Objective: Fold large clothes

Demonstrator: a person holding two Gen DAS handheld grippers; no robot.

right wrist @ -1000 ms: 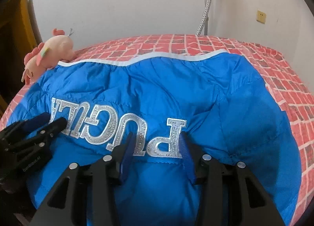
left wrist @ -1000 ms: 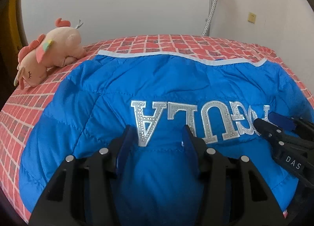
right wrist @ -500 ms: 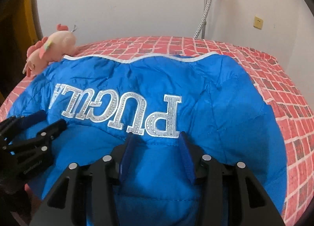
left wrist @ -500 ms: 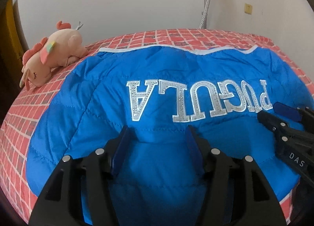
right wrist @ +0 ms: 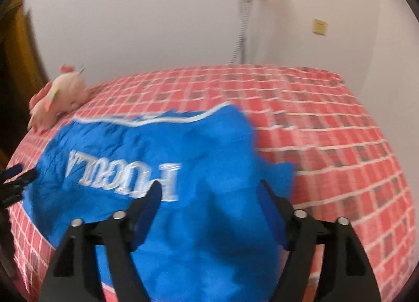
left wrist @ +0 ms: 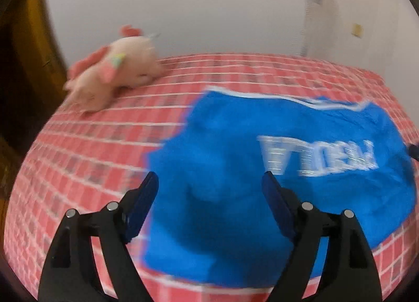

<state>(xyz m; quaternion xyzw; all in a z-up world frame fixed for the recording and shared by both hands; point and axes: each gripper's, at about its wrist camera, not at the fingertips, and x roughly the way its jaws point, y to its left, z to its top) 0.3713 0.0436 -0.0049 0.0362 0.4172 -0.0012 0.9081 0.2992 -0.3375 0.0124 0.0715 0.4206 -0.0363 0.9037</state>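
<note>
My left claw [left wrist: 209,184] stands with its jaws wide and still spreading, above the blue jacket [left wrist: 235,165] without pressing it; the fabric shows between the blue pads at the bottom of the left wrist frame. My right claw [right wrist: 209,192] does the same in the lower middle of its own frame, jaws opening, cloth seen between them but not gripped. The jacket lies folded on the bed [left wrist: 91,157], whose cover is printed in red bricks; silver letters across it read upside down, and a white-trimmed edge runs along its far side. In the right wrist view the jacket fills the lower left. A pink plush toy [left wrist: 112,76] rests on the bed at upper left, apart from the jacket. Both frames are blurred.
</note>
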